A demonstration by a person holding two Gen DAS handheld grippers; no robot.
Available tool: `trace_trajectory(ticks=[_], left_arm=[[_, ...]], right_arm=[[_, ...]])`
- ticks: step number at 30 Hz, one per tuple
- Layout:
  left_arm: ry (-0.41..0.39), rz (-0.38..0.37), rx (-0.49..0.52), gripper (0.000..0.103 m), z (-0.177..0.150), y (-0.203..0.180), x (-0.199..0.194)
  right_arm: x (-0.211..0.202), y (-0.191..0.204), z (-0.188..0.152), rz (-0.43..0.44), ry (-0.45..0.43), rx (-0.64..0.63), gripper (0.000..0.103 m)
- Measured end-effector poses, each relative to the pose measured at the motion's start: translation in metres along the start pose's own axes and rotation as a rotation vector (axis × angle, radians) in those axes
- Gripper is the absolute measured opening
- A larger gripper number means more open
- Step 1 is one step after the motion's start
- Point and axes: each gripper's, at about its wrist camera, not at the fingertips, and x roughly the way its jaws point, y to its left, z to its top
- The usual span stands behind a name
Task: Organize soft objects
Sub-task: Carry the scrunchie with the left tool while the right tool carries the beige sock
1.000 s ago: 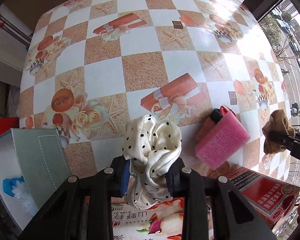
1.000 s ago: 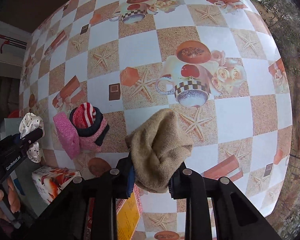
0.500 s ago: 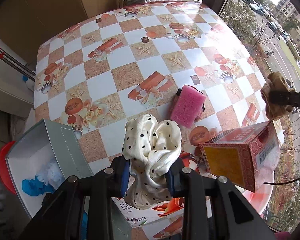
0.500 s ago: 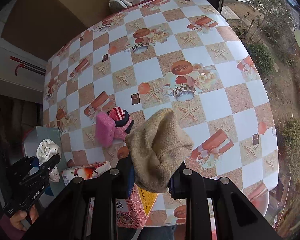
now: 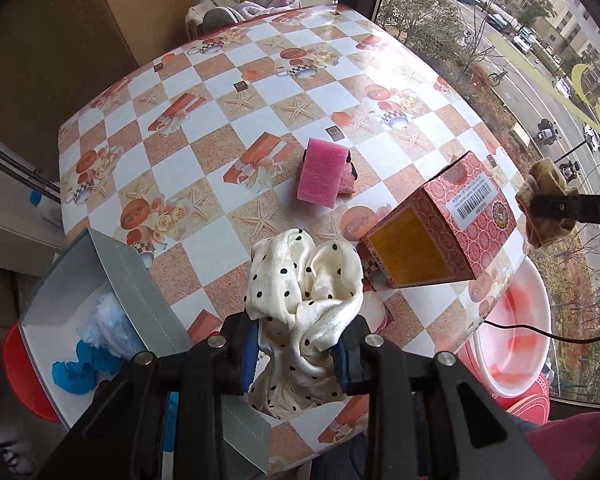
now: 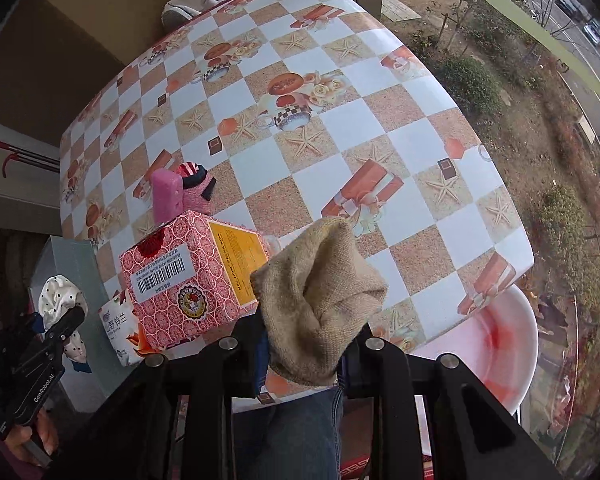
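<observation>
The pink sponge (image 5: 321, 171) hides most of the striped knit item (image 6: 195, 174) behind it; the red basin (image 5: 18, 372) is largely covered by the grey box (image 5: 140, 300).

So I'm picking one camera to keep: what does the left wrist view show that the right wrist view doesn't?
Only the left wrist view shows inside the grey box, with blue fluffy fabric. Only the right shows the striped knit item behind the pink sponge, and the hand gripping the left tool. Both show the polka-dot cloth, tan cloth and red carton.
</observation>
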Motion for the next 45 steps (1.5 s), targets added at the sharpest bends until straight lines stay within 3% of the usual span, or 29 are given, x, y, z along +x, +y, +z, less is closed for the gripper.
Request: trace_trajectory(ticks=[8, 18, 32, 45], left_arm=[[-0.033, -0.016, 0.039, 0.034, -0.022, -0.005, -0.014], [-0.096, 0.01, 0.044, 0.034, -0.035, 0.008, -0.033], [-0.149, 0.049, -0.092, 0.034, -0.059, 0.062, -0.053], [-0.189, 0.079, -0.243, 0.034, -0.078, 0.108, -0.066]], right_arm=[[0.013, 0.005, -0.057, 0.005, 0.058, 0.02, 0.027], [0.023, 0.061, -0.099, 0.075, 0.096, -0.104, 0.027], [0.016, 0.141, -0.101, 0.055, 0.064, -0.352, 0.027], [0.01, 0.192, -0.088, 0.036, 0.042, -0.491, 0.027]])
